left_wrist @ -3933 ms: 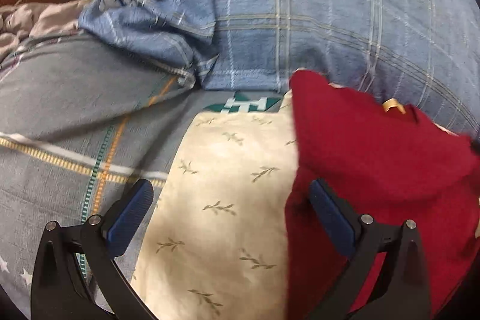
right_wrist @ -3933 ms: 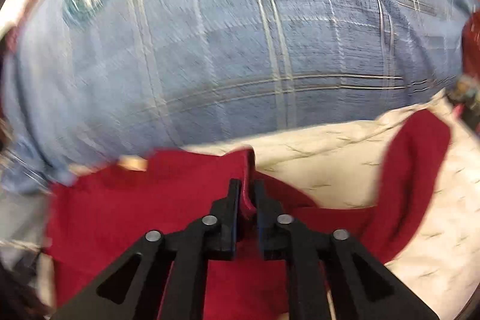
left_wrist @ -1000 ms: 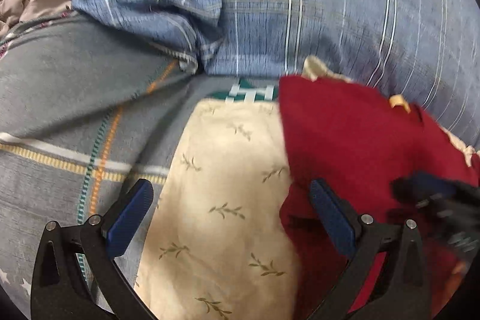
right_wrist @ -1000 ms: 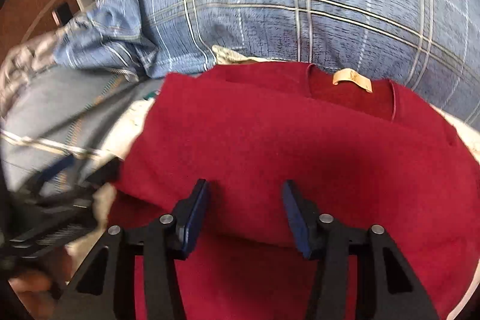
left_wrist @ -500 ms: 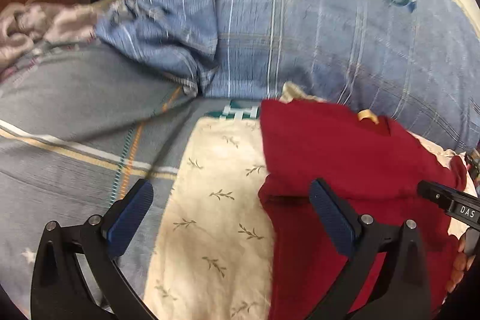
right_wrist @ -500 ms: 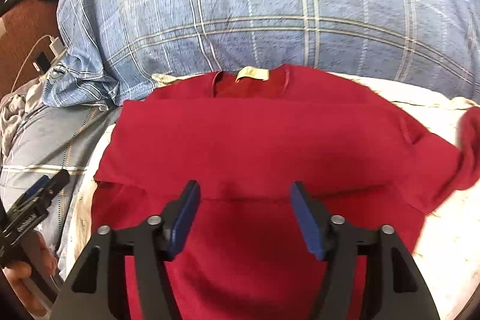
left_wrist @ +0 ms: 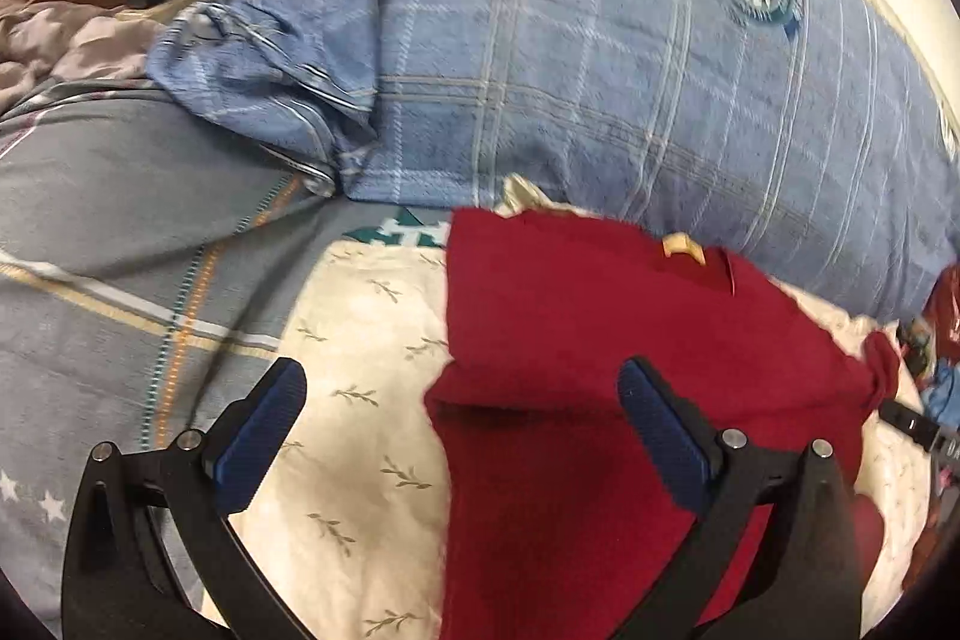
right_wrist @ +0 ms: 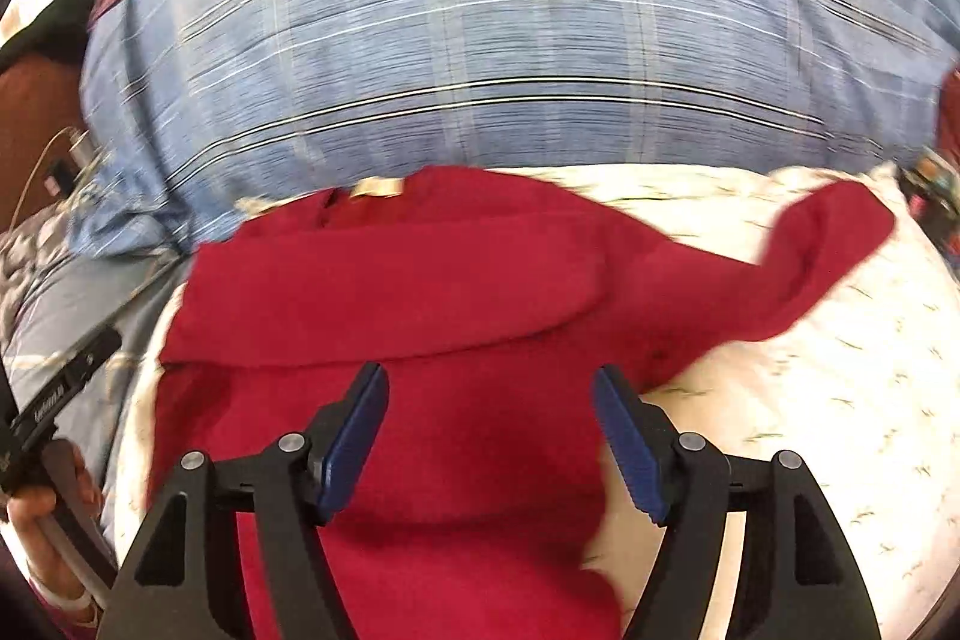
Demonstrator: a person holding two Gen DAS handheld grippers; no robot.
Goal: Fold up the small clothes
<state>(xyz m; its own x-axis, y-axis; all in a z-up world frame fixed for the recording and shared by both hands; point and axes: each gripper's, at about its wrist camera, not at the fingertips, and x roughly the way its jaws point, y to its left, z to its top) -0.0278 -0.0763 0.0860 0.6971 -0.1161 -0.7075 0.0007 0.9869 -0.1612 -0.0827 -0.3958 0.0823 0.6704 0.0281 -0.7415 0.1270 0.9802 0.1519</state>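
Comparing with the view from a moment back, the right gripper has just been opening its jaws, which now stand apart above the red top with nothing pinched between them; earlier still they were clamped shut on a fold of that cloth. Its view now takes in more of the garment's right side, where one sleeve trails out over the cream leaf-print cloth. The left gripper is spread wide and holds nothing, one blue pad over the cream cloth, the other over the red fabric; the garment sits lower in its view than a second ago.

No container shows in either view.

The red top lies on the cream leaf-print cloth, spread over a grey bedcover, just in front of a blue plaid pillow. Its left side is folded inward, leaving a straight left edge and a doubled layer across the chest. A tan neck label marks the collar, nearest the pillow. The cloth looks thick, plain and softly creased.
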